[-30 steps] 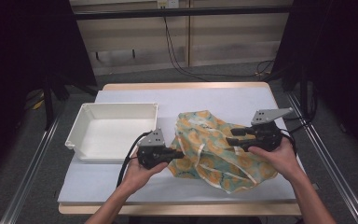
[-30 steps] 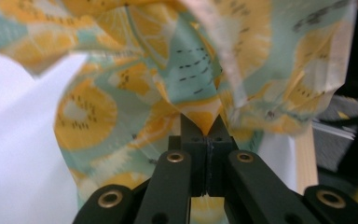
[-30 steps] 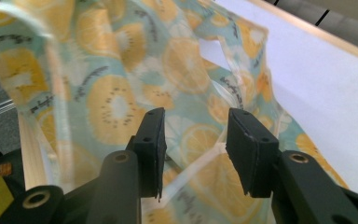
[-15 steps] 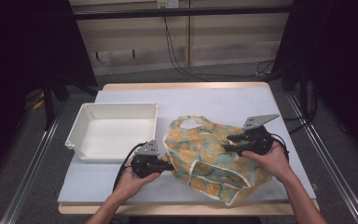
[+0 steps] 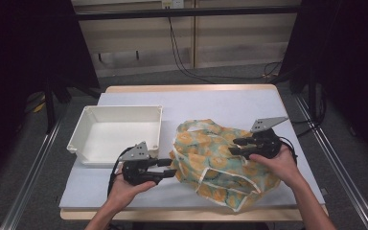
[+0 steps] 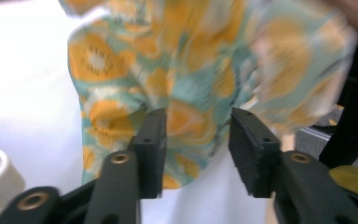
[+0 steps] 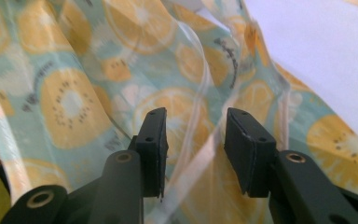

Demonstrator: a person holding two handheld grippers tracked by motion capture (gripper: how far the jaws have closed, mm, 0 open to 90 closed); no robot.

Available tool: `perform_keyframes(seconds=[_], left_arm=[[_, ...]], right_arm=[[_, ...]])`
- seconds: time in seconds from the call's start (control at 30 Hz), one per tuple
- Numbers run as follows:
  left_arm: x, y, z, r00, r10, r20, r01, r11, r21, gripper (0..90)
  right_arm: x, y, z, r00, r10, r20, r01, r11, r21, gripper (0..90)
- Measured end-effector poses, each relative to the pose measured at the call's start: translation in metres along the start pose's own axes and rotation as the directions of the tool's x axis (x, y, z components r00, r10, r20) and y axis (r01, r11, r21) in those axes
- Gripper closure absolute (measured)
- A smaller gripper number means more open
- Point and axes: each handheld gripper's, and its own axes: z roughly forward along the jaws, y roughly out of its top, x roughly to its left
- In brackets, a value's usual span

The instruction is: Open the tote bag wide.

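- The teal fabric bag printed with orange citrus slices (image 5: pixel 220 165) lies crumpled on the pale surface (image 5: pixel 220 103), right of the middle, near my edge of it.
- Its long axis runs slantwise: from the looped handles at the far left (image 5: pixel 199 127) down to a bunched corner at the near right.
- My left gripper (image 5: pixel 170 168) sits just off the bag's left edge, pointing right at it. Its jaws have just been opening; in the left gripper view (image 6: pixel 196 140) they stand apart with the cloth beyond them, nothing pinched.
- My right gripper (image 5: pixel 235 146) rests over the bag's right side, pointing left. In the right gripper view (image 7: pixel 195 140) its jaws stand apart above a pale seam of the cloth, not pressing on it.
- The white rectangular plastic tray (image 5: pixel 84 132) stands to the bag's left, apart from it.
- Hard to make out: the bag's opening is lost in folds, and the left gripper view is blurred.
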Motion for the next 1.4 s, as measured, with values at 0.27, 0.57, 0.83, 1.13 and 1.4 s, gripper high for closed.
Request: perform_keyframes(seconds=[0.27,0.57,0.83,1.13,1.4], left_arm=[[-0.021,0.041,-0.033,0.9970,0.077,0.005,-0.076,0.9908,-0.112,58.6],[-0.037,0.078,0.008,0.9816,0.159,0.106,-0.149,0.9847,-0.090,60.6],[-0.030,0.095,0.075,0.9774,0.165,0.132,-0.176,0.9809,0.082,55.7],[-0.021,0.080,0.115,0.9795,0.170,0.108,-0.193,0.9476,0.255,49.8],[-0.019,0.075,0.125,0.9746,0.188,0.122,-0.216,0.9333,0.287,45.8]], right_arm=[[0.002,0.012,-0.004,1.0000,-0.009,-0.001,0.009,1.000,-0.027,69.9],[0.003,0.018,0.004,0.9995,-0.023,-0.021,0.022,0.999,-0.028,70.3],[-0.002,0.018,0.008,0.9996,-0.016,-0.021,0.016,1.000,-0.022,69.8],[-0.006,0.015,0.011,0.9992,-0.030,-0.027,0.030,0.999,0.020,69.1],[-0.006,0.014,0.020,0.9982,-0.044,-0.039,0.047,0.997,0.061,54.8]])
